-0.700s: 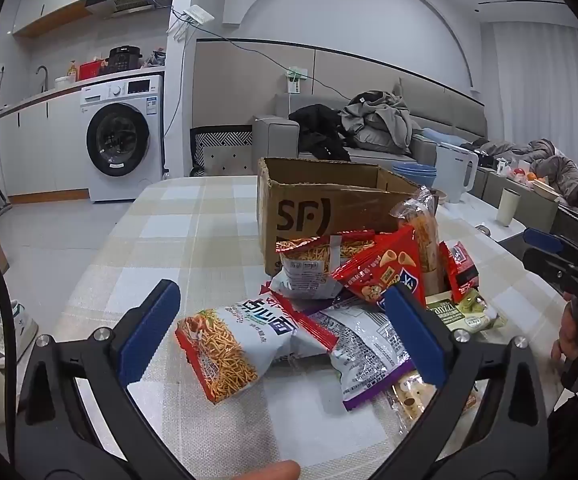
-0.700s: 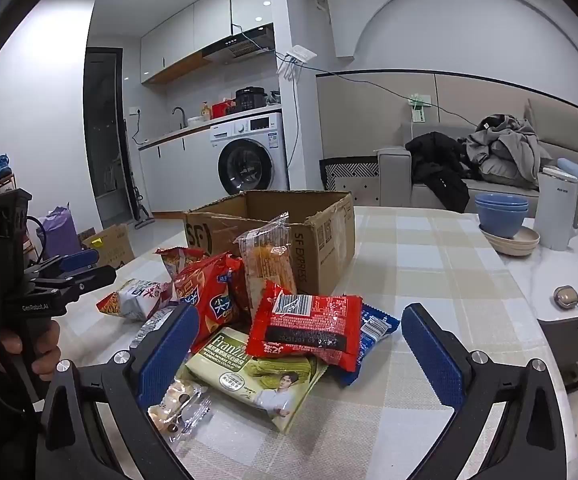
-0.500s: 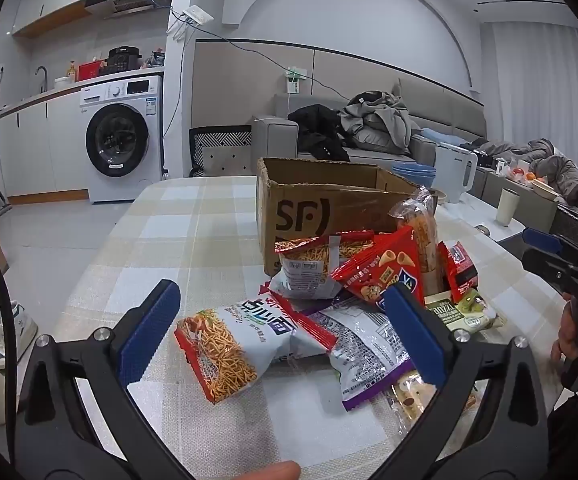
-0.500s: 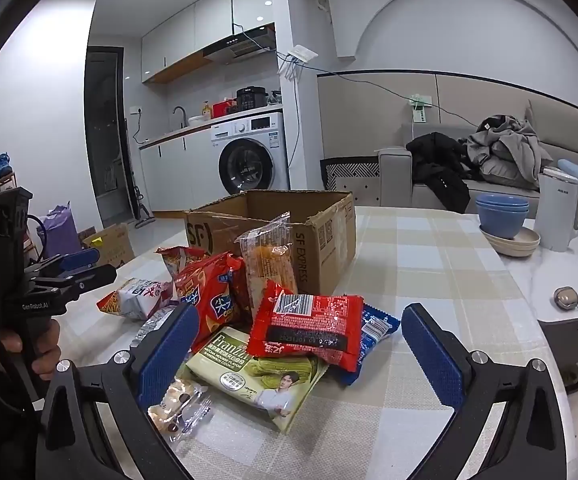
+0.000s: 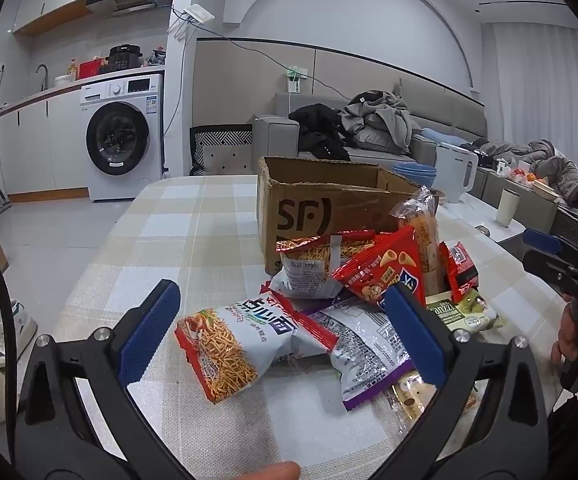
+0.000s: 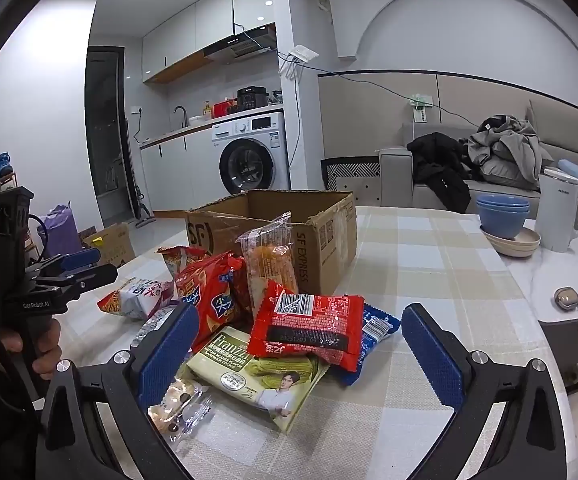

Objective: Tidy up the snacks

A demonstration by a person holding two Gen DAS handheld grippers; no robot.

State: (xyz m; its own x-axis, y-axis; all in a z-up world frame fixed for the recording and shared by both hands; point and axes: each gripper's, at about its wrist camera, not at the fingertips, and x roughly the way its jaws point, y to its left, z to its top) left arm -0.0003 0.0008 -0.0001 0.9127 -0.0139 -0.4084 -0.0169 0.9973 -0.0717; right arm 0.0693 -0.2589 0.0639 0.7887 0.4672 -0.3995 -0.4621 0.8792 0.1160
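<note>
Room: open kitchen and lounge, with a washing machine under a counter and a grey sofa piled with clothes
Surface: checked tablecloth on a table, a bare white top at its far right side
Snacks: a loose pile lying on the cloth just in front of the cardboard box, none of them inside it as far as the views show
Nearest to left gripper: white and red noodle snack bag lying flat, overlapping a silver and purple bag
Nearest to right gripper: green Franzzi cookie pack with a red packet resting on top and a blue packet poking out beside it
Middle of pile: red cone-snack bag and a clear orange pack leaning against the box wall
Small item: clear wrapped biscuit at the pile's near edge
Cardboard box: open at the top, marked SF, standing upright behind the pile
Left gripper: blue pads spread wide, hovering over the noodle bag, touching nothing
Right gripper: pads spread wide, above the cookie pack, clasping nothing
Beyond the box: stacked blue bowls and a white kettle
</note>
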